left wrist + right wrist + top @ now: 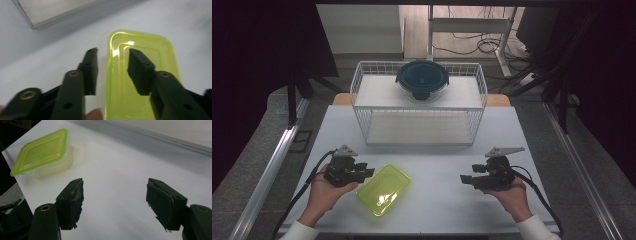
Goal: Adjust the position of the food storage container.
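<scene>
A small clear rectangular container with a yellow-green lid (pixel 384 189) (pixel 145 42) (pixel 41 151) lies on the white table near the front left. My left gripper (pixel 368 170) (pixel 112 51) hovers at the container's left end. Its jaws stand apart, one beside the lid's edge and one over the lid, and neither pad presses on it. My right gripper (pixel 464 179) (pixel 115 182) rests low over bare table at the front right, pointing left toward the container. It is open with nothing between its fingers.
A white wire rack (pixel 362 95) with two shelves stands at the back of the table (pixel 437 210). A round glass bowl with a dark blue lid (pixel 422 79) sits on its top shelf. Bare table lies between the two grippers.
</scene>
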`<state>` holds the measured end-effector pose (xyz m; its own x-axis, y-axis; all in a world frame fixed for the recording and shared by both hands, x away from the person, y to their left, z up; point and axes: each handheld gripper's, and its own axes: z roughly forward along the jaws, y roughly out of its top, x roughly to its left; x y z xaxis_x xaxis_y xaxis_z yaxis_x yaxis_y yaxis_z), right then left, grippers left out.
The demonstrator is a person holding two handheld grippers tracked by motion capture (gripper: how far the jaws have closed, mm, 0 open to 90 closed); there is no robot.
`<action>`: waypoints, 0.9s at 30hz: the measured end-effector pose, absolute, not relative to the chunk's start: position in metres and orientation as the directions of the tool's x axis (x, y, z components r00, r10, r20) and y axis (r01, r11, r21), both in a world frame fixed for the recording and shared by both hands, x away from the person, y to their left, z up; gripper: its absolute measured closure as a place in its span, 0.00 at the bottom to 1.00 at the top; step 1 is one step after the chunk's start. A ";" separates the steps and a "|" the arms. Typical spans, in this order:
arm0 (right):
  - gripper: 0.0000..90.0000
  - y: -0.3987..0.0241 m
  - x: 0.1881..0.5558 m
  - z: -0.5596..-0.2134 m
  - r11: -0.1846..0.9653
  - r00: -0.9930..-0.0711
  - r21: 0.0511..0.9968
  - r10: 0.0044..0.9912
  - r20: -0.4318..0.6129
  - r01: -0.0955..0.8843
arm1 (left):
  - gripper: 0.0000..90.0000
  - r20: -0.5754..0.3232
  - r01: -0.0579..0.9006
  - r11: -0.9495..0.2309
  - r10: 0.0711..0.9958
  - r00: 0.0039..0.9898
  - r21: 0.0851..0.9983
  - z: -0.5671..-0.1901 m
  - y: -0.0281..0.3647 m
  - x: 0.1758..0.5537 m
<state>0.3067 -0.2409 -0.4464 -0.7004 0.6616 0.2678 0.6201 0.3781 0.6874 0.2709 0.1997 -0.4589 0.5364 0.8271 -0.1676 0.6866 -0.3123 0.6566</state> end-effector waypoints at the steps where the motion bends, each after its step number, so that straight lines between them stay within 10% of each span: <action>1: 0.33 -0.241 0.307 -0.447 0.381 -0.701 0.685 0.661 0.267 0.621 | 0.75 -0.165 0.690 -0.315 0.829 0.534 0.651 -0.459 0.199 0.272; 11: 0.33 -0.240 0.308 -0.448 0.390 -0.701 0.678 0.663 0.263 0.623 | 1.00 -0.190 0.720 -0.333 0.820 0.540 0.608 -0.465 0.199 0.291; 27: 0.32 -0.238 0.310 -0.453 0.405 -0.700 0.659 0.663 0.266 0.634 | 1.00 -0.166 0.750 -0.398 0.818 0.551 0.527 -0.488 0.183 0.331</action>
